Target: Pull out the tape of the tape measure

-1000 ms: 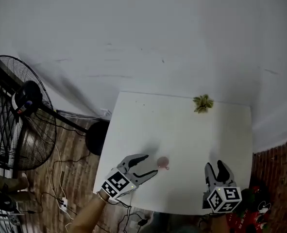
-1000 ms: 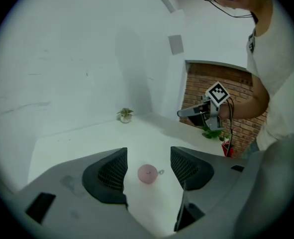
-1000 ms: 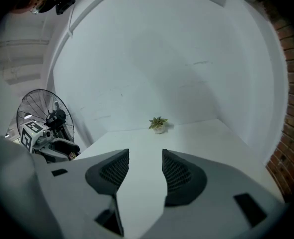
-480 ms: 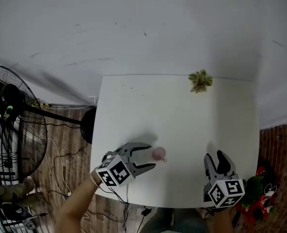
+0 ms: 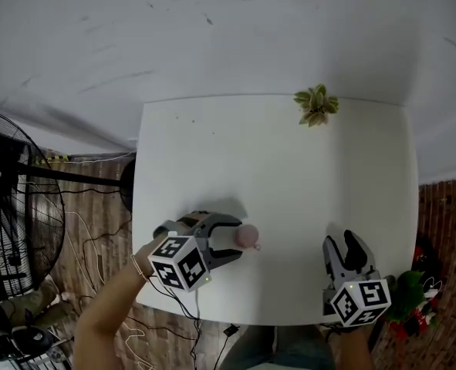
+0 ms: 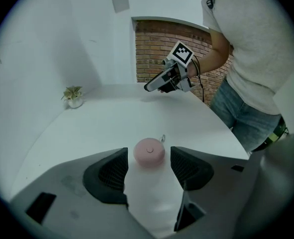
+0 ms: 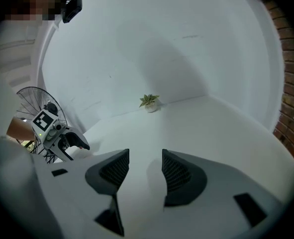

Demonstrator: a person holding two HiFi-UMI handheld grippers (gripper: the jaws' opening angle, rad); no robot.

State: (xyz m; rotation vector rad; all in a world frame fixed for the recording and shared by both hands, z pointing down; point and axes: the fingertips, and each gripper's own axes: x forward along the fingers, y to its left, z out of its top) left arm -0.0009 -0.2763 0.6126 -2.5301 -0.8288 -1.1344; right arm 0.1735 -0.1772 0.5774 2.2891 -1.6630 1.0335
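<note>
The white desk fills the scene, with a standing fan on the floor off its left side, clear of the work. The left gripper has come in over the last second, its spread fingers now flanking the target without touching it, so closing looks next. The right gripper hovers near the front edge, fingers apart around nothing. A potted plant sits far off. The pink tape measure lies flat, and nothing blocks its small loop
</note>
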